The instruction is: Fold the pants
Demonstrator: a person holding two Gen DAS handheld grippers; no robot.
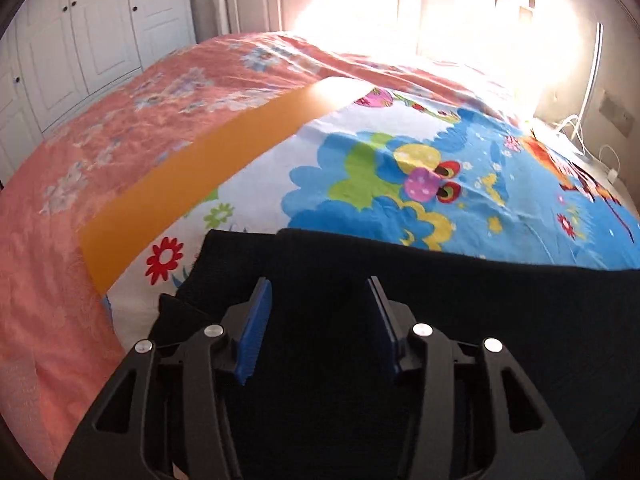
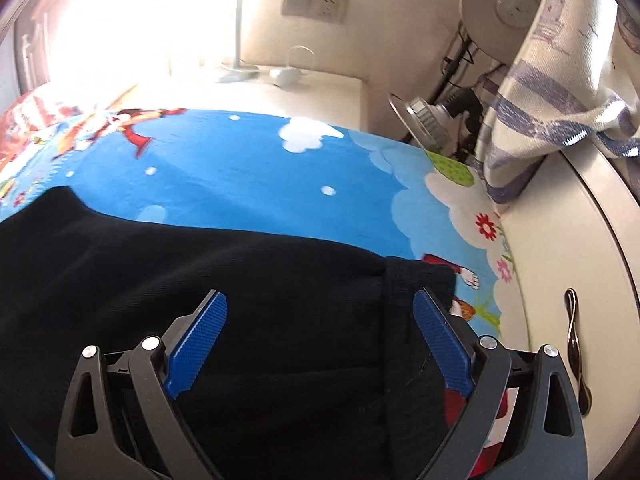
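Black pants [image 1: 460, 300] lie spread flat on a bright cartoon-print sheet [image 1: 360, 168] on the bed. In the left wrist view my left gripper [image 1: 318, 284] hovers over one end of the pants. Its blue pads [image 1: 256, 332] stand apart, with dark cloth below them and nothing pinched. In the right wrist view the pants [image 2: 200, 256] run in from the left, and a seamed end [image 2: 416, 280] lies by the right finger. My right gripper [image 2: 319, 296] stands wide open above that end, its pads [image 2: 198, 344] clear of the fabric.
An orange strip [image 1: 192, 176] borders the sheet beside a pink floral quilt [image 1: 80, 140]. White wardrobe doors [image 1: 80, 40] stand beyond. On the right side are a nightstand [image 2: 320, 92], a fan [image 2: 504, 8], a hanging striped towel [image 2: 552, 92] and a white cabinet with a handle [image 2: 574, 344].
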